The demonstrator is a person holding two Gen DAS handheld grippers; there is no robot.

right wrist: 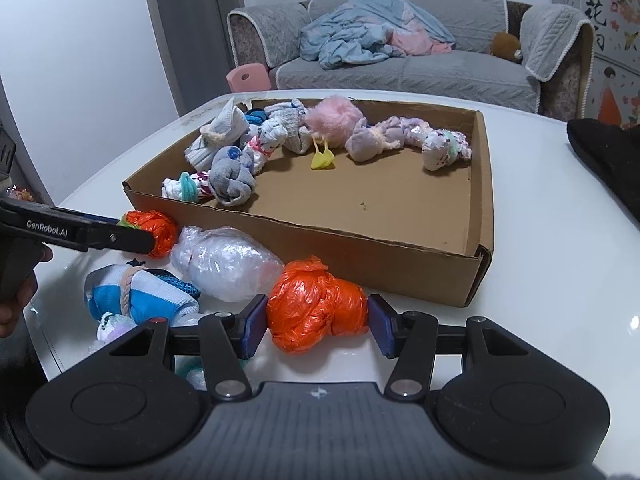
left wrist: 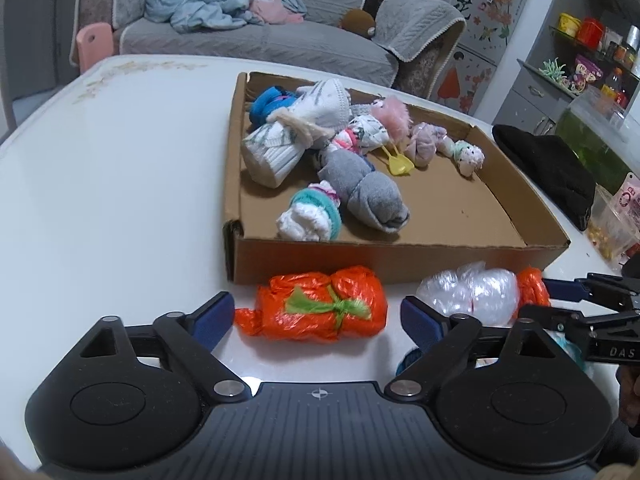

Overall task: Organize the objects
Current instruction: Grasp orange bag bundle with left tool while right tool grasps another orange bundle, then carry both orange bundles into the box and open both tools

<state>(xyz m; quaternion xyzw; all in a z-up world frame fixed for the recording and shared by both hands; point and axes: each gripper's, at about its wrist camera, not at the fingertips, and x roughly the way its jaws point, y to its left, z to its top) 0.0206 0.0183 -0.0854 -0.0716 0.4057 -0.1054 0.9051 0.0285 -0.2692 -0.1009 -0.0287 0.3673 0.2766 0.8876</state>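
On the white table (left wrist: pixel 100 180), in front of the cardboard box (left wrist: pixel 400 258), lie two orange plastic-bag bundles. The one tied with green string (left wrist: pixel 316 308) lies between the wide-apart pads of my left gripper (left wrist: pixel 316 314), which is open and not pressing on it. That gripper (right wrist: pixel 134 232) also shows at the left of the right wrist view, around the same bundle (right wrist: pixel 160 232). My right gripper (right wrist: pixel 316 326) is shut on the plain orange bundle (right wrist: pixel 316 308), a blue pad against each side. A clear plastic bundle (right wrist: pixel 224 260) rests between the two orange ones.
The cardboard box (right wrist: pixel 360 248) holds several rolled socks, a pink fluffy ball (right wrist: pixel 334 116) and a yellow clip (right wrist: pixel 322 160). A blue-and-white sock bundle (right wrist: pixel 136 296) lies near the table's front left. A black cloth (left wrist: pixel 552 168) lies right of the box. A sofa stands behind.
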